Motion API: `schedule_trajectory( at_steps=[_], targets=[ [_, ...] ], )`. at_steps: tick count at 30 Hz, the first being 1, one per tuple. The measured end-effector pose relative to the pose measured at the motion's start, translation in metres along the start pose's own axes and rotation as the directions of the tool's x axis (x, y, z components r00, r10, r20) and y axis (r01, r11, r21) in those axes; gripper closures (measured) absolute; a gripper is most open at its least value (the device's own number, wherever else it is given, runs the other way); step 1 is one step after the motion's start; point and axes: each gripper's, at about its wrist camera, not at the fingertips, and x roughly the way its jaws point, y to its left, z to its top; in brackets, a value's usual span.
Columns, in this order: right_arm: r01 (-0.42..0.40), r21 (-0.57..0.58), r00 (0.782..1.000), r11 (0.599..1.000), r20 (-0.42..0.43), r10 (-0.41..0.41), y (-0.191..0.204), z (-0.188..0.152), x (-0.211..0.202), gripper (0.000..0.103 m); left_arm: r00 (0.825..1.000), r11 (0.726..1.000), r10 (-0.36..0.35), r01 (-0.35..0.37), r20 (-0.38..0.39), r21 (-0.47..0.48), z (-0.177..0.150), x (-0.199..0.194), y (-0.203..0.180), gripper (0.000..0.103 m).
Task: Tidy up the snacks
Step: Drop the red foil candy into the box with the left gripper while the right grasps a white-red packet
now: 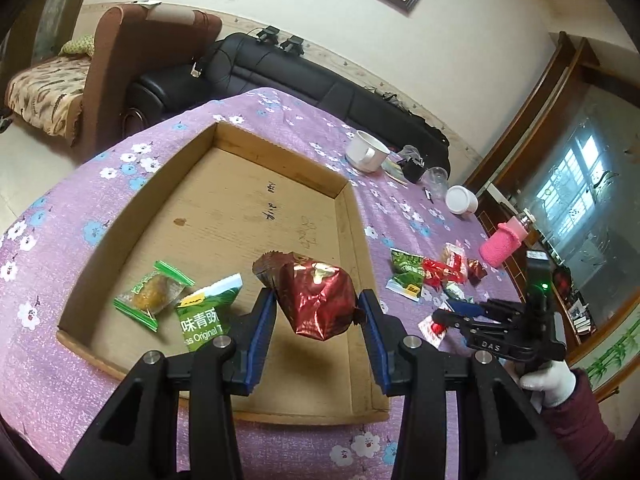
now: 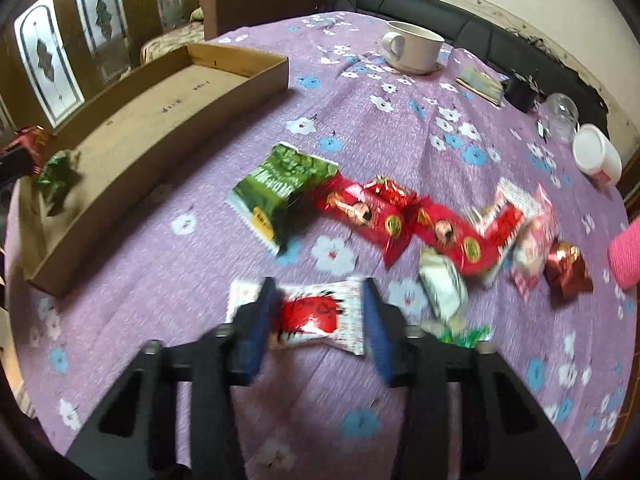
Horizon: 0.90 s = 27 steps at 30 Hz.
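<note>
My left gripper (image 1: 317, 308) is open over the cardboard tray (image 1: 224, 216); a red-brown foil snack (image 1: 316, 300) sits between its fingers, which stand apart from it. Two green snack packets (image 1: 154, 294) (image 1: 206, 312) lie in the tray to its left. My right gripper (image 2: 318, 322) is open around a red-and-white snack packet (image 2: 308, 318) on the purple cloth; the view is blurred. It also shows in the left wrist view (image 1: 442, 318). Beyond it lie a green packet (image 2: 282, 192), red packets (image 2: 360, 212) and a foil snack (image 2: 568, 270).
A white cup (image 2: 414, 50), a white jar (image 2: 598, 156), a clear cup (image 2: 562, 116), a black object (image 2: 520, 90) and a pink knitted bottle (image 1: 504, 242) stand at the far side of the flowered tablecloth (image 2: 360, 120). A black sofa (image 1: 304, 76) lies behind.
</note>
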Motion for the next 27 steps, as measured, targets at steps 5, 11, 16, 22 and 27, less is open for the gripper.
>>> schedule_trajectory(
  at_steps=[5,11,16,22,27],
  targets=[
    [-0.082,0.183,0.996,0.98,0.057,0.073,-0.022,-0.014,-0.025,0.063,1.0,1.0,-0.007,0.007,0.008,0.0,-0.001,-0.005,0.0,0.061],
    [-0.173,0.432,0.985,0.885,0.061,0.163,-0.029,-0.036,-0.036,0.039,1.0,1.0,-0.027,0.027,0.007,-0.002,-0.005,-0.005,-0.001,0.061],
    [-0.134,0.531,0.99,0.836,0.03,0.14,-0.014,-0.025,-0.01,0.038,0.999,0.999,-0.034,0.034,0.011,0.002,-0.009,-0.012,0.001,0.061],
    [0.0,0.533,1.0,0.846,-0.024,0.015,-0.001,0.007,0.006,0.038,0.999,0.999,-0.035,0.035,0.035,-0.006,-0.009,-0.025,0.011,0.063],
    [0.163,0.373,0.987,0.913,-0.073,-0.146,0.032,0.002,0.008,0.042,0.999,1.0,-0.027,0.027,0.033,-0.001,-0.006,-0.023,0.017,0.063]
  ],
)
